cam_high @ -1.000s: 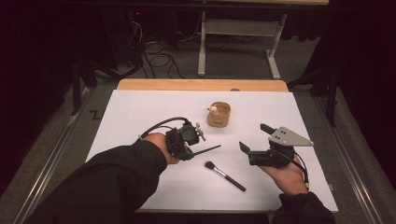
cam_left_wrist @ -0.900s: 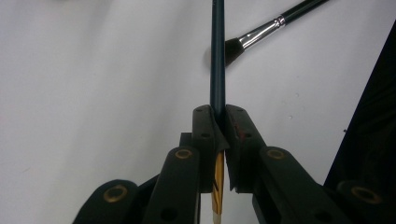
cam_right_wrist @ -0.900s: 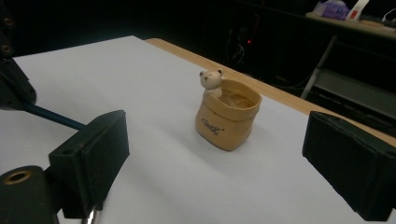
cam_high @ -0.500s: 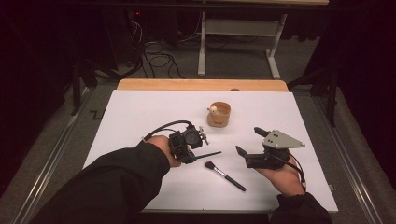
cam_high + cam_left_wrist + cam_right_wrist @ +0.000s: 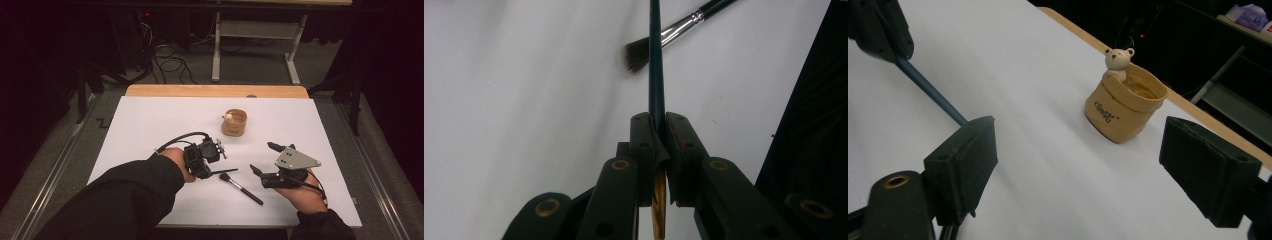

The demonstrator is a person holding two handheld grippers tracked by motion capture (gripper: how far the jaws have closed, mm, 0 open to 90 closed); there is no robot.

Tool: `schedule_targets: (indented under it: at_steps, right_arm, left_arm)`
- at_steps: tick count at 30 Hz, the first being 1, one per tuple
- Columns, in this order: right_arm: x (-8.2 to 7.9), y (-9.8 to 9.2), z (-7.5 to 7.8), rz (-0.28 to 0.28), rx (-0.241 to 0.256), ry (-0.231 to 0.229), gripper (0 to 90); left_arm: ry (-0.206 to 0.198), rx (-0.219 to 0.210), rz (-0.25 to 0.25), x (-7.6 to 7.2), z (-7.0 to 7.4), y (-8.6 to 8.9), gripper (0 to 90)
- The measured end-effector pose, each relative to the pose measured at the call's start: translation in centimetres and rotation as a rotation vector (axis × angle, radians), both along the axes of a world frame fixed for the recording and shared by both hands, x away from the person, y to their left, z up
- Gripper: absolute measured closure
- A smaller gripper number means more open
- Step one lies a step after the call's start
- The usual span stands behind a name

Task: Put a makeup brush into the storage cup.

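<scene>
My left gripper [image 5: 207, 170] is shut on a thin dark-handled brush [image 5: 225, 171], and its handle [image 5: 656, 75] sticks out past the jaws toward the right. A second makeup brush [image 5: 241, 188] with dark bristles [image 5: 639, 54] lies flat on the white table just beyond that handle's tip. My right gripper [image 5: 263, 157] is held above the table at the right, open with nothing between its pads [image 5: 965, 160]. It faces a tan pouch-shaped cup [image 5: 1123, 107] with a small bear figure on its rim, also visible mid-table [image 5: 235, 122].
The white tabletop [image 5: 150, 120] has a wooden strip [image 5: 215, 91] along its far edge. Beyond it are a dark floor, cables and a white stand's legs [image 5: 255, 50]. In the right gripper view the left gripper [image 5: 880, 27] appears at the upper left with the blue-grey handle [image 5: 930, 92].
The right gripper has drifted a little left and nearer. The left gripper has lowered the thin brush, so its handle now lies closer to the table and the loose brush.
</scene>
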State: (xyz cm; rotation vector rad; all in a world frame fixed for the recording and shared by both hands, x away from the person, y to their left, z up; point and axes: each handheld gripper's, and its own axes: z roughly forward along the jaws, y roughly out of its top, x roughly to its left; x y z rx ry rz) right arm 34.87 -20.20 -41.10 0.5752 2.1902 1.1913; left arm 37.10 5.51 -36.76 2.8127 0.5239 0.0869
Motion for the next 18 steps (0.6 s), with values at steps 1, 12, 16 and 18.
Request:
schedule_targets:
  at_steps: [1,12,16,18]
  right_arm:
    - [-0.2,0.2,-0.1,0.011,-0.033,-0.012,18.5]
    - [-1.2,1.9,-0.8,0.091,-0.174,-0.066,28.3]
    - [-1.5,2.3,-1.1,0.115,-0.213,-0.084,32.1]
    - [-1.7,2.6,-1.2,0.129,-0.239,-0.098,34.1]
  left_arm:
    - [-0.001,0.004,-0.004,-0.1,0.0,0.0,83.2]
    - [-0.009,0.008,-0.011,-0.4,0.0,0.0,83.3]
    - [-0.001,-0.004,-0.017,-0.5,0.1,-0.1,83.3]
    - [0.000,-0.007,-0.020,-0.6,0.1,-0.1,83.4]
